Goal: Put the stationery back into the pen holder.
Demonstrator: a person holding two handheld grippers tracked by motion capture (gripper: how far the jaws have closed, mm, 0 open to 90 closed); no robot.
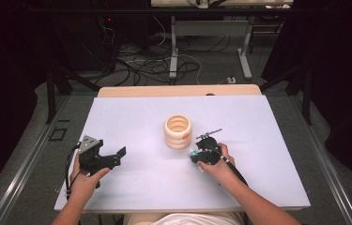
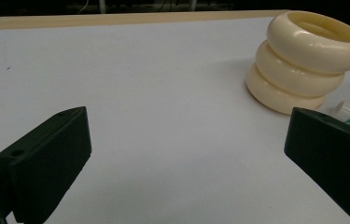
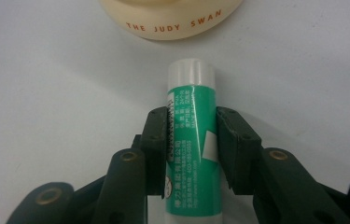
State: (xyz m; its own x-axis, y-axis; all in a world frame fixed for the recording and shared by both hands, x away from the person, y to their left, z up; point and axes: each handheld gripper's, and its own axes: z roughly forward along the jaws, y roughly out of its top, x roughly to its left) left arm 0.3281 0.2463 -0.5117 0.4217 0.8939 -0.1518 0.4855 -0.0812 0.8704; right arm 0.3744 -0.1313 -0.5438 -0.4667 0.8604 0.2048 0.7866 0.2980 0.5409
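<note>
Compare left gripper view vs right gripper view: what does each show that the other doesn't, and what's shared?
Left gripper view: the holder's full three-ring stack and open mouth, the table's wooden far edge, and the left gripper's jaws standing wide open with nothing between them.

Right gripper view: the right gripper shut on the green tube, the tube's label print, and the lettering "THE JUDY SWAN" on the holder's base.

Both: the cream holder, the tube's white cap, and the white tabletop.

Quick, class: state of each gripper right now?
Left gripper: open, holding nothing.
Right gripper: closed on the green glue stick.
</note>
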